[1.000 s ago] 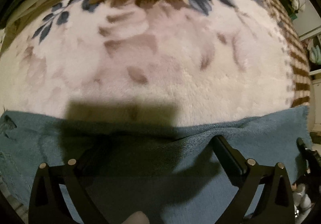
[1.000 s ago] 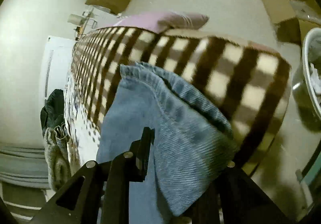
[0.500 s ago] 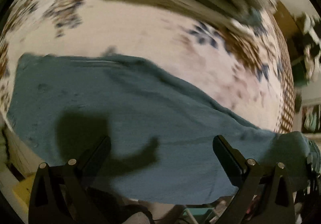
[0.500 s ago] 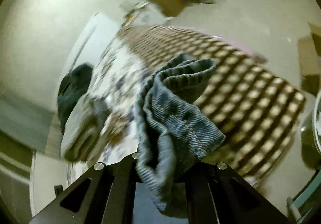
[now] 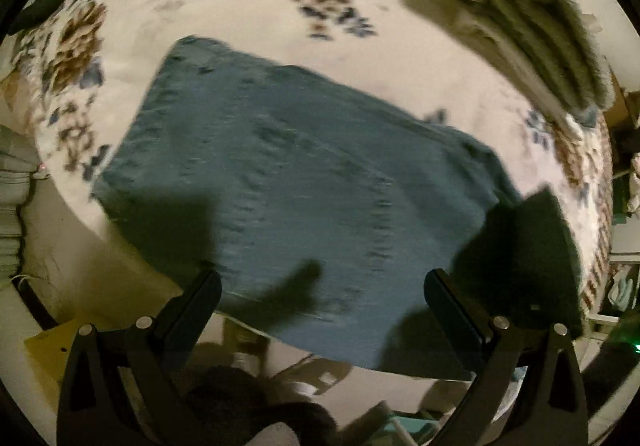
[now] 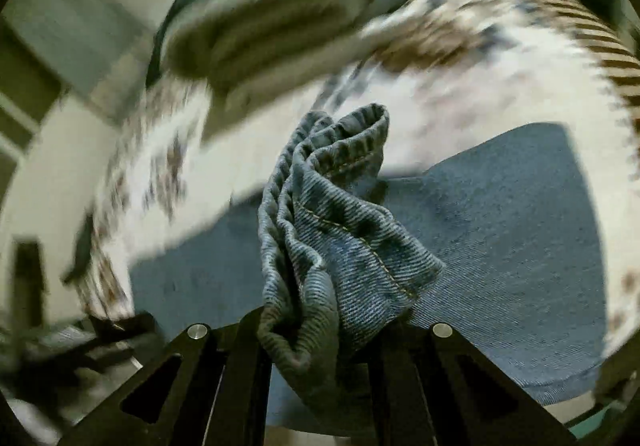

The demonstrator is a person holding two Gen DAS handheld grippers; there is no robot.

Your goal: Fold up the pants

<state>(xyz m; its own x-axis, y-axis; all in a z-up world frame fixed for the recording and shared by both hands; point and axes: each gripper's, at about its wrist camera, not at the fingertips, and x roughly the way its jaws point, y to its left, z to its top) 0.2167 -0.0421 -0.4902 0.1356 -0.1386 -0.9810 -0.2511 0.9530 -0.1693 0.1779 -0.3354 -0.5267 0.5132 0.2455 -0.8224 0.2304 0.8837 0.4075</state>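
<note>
The blue denim pants (image 5: 304,174) lie flat on a floral blanket (image 5: 360,50) in the left wrist view, reaching the near bed edge. My left gripper (image 5: 322,302) is open and empty, held above the pants near that edge. My right gripper (image 6: 320,330) is shut on a bunched hem end of the pants (image 6: 340,230) and holds it up over the flat part of the pants (image 6: 512,246).
A folded pile of grey-olive cloth (image 5: 520,18) sits on the blanket beyond the pants; it also shows in the right wrist view (image 6: 272,30). A brown checked blanket edge (image 6: 600,46) lies at the right. The floor (image 5: 100,286) lies below the bed edge.
My left gripper has pulled back and risen, so the whole flat pants now show. My right gripper has swung the held hem end from over the checked blanket to above the flat pants.
</note>
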